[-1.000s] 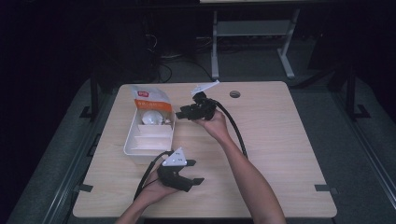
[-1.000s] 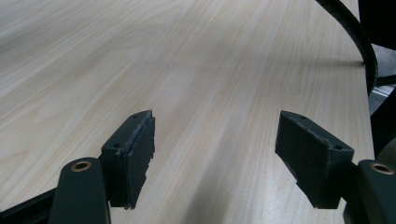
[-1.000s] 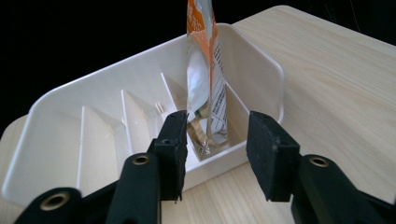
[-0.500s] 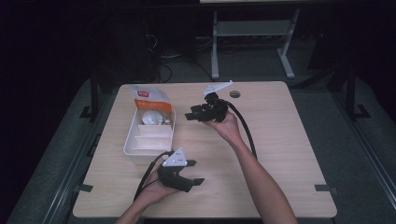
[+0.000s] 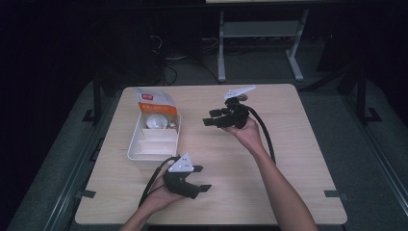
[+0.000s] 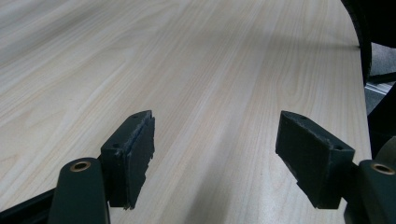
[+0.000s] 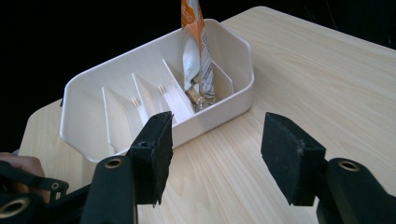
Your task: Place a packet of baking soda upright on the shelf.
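Now right gripper [image 5: 208, 120] opening, empty, near tray [image 5: 137, 156].

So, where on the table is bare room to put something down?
Bare wood lies right of the right tool to the table edge, and between both tools. Crowded: the left, with the tray and bag.
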Tool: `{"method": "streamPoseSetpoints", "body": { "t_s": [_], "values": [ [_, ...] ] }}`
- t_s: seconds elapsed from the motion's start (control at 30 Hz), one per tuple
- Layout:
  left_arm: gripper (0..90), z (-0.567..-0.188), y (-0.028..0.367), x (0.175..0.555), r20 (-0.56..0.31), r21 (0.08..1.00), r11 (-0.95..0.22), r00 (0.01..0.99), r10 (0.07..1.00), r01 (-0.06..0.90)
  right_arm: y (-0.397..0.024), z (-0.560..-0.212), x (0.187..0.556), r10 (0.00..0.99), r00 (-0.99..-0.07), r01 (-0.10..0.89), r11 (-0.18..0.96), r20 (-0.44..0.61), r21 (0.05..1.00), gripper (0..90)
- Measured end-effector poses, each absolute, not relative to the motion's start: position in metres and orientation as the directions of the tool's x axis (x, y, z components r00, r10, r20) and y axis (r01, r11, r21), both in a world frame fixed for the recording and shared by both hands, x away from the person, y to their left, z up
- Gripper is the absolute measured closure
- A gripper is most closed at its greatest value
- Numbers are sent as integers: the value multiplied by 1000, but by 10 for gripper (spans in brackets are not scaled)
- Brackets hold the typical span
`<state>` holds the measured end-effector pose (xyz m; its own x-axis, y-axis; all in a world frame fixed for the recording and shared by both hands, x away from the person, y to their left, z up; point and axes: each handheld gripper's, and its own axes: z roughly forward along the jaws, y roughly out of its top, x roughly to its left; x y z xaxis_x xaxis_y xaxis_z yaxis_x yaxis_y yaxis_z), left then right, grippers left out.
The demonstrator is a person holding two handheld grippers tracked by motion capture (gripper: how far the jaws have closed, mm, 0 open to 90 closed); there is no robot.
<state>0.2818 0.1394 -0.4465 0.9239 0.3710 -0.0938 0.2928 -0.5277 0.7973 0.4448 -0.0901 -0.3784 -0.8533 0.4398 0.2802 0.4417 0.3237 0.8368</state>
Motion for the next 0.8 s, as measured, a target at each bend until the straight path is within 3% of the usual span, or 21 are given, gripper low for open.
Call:
{"method": "streamPoseSetpoints", "body": {
  "t_s": [0.8],
  "values": [
    [276,-447,139,282,-99,797,-527,924,369,296,-138,-379,420,469,-838,450,303,280,840,378]
  ]
}}
